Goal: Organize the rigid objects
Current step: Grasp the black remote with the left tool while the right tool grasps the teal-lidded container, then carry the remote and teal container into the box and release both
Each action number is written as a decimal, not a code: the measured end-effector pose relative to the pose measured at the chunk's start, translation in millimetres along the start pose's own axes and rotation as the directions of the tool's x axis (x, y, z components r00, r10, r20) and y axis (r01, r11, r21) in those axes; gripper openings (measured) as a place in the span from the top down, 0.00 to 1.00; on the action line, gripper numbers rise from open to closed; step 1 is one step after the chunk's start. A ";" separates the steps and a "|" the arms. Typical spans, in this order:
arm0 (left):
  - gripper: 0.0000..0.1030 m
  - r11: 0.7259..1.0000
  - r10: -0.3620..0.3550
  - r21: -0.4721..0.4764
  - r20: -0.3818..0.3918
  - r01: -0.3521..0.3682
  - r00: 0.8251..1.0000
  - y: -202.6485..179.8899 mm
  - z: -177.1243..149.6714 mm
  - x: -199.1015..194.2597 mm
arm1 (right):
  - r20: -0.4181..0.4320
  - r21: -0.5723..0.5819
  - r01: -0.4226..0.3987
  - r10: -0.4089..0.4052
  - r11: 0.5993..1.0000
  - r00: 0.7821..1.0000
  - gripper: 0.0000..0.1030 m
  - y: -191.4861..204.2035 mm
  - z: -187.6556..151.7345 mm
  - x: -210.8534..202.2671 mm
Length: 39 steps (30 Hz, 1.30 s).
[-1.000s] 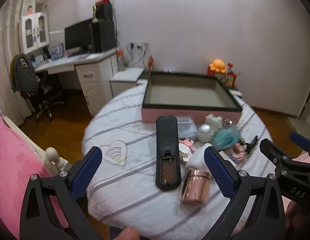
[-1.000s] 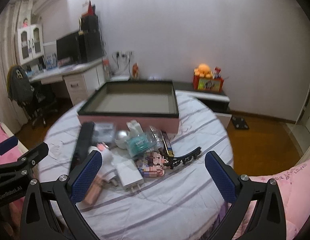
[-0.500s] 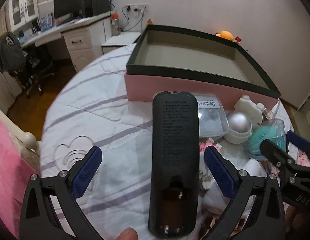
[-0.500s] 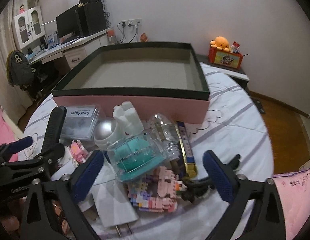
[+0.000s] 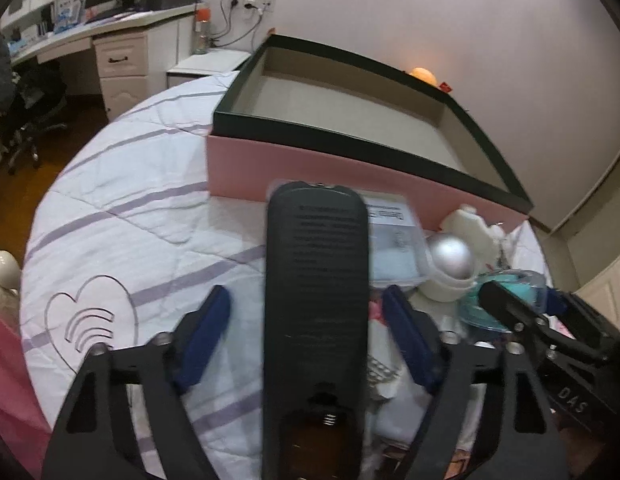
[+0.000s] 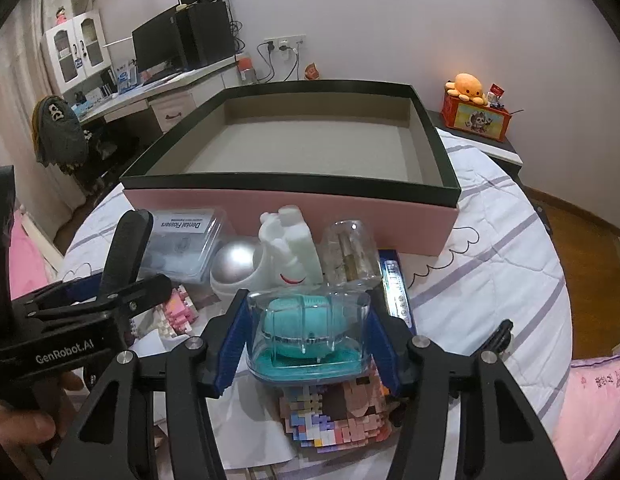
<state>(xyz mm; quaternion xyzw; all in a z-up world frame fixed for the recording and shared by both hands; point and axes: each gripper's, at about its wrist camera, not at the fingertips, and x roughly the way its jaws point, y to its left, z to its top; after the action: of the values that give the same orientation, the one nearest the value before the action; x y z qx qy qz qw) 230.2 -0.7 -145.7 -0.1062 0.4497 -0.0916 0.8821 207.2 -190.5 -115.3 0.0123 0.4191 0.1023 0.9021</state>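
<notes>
A black remote (image 5: 315, 300), back side up with its battery bay uncovered, lies lengthwise between the fingers of my left gripper (image 5: 308, 338). The blue pads stand a little off its sides, so that gripper is open. My right gripper (image 6: 308, 338) has closed its blue pads against the sides of a clear case with a teal item (image 6: 308, 334). Behind both stands the empty pink box with a dark rim (image 6: 294, 208), also in the left wrist view (image 5: 349, 168). The left gripper shows at the left of the right wrist view (image 6: 110, 300).
A pile lies before the box: a dental flosser case (image 6: 182, 240), a silver ball in a white cup (image 6: 238, 268), a white bottle (image 6: 290, 244), a clear jar (image 6: 349, 252), a pink block figure (image 6: 329, 416). Striped cloth covers the round table (image 5: 122, 220). A desk (image 6: 158, 92) stands behind.
Both grippers have moved forward and down to the pile. The left fingers have narrowed around the remote. The right fingers have closed onto the clear teal case.
</notes>
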 end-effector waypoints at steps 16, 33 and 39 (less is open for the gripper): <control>0.59 0.999 -0.029 0.042 0.055 0.026 0.998 -1.5 -2.1 -39.7 | 0.042 0.052 -0.039 0.037 0.998 0.998 0.45 -6.7 -4.0 -27.6; 0.88 0.997 -0.045 0.069 0.120 0.037 0.992 -4.0 18.3 -72.5 | 0.123 0.029 -0.064 0.060 0.998 0.991 0.45 -2.2 14.8 -62.7; 0.88 0.998 -0.060 0.043 0.125 0.055 0.990 2.5 17.3 -71.2 | 0.122 0.029 -0.072 0.068 0.997 0.990 0.45 0.0 18.0 -62.3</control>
<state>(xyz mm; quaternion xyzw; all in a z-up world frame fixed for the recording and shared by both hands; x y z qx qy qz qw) 203.2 21.8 -81.3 -0.1074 0.3880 -0.1188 0.9076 181.7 -201.5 -56.7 0.0480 0.3648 0.1261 0.9213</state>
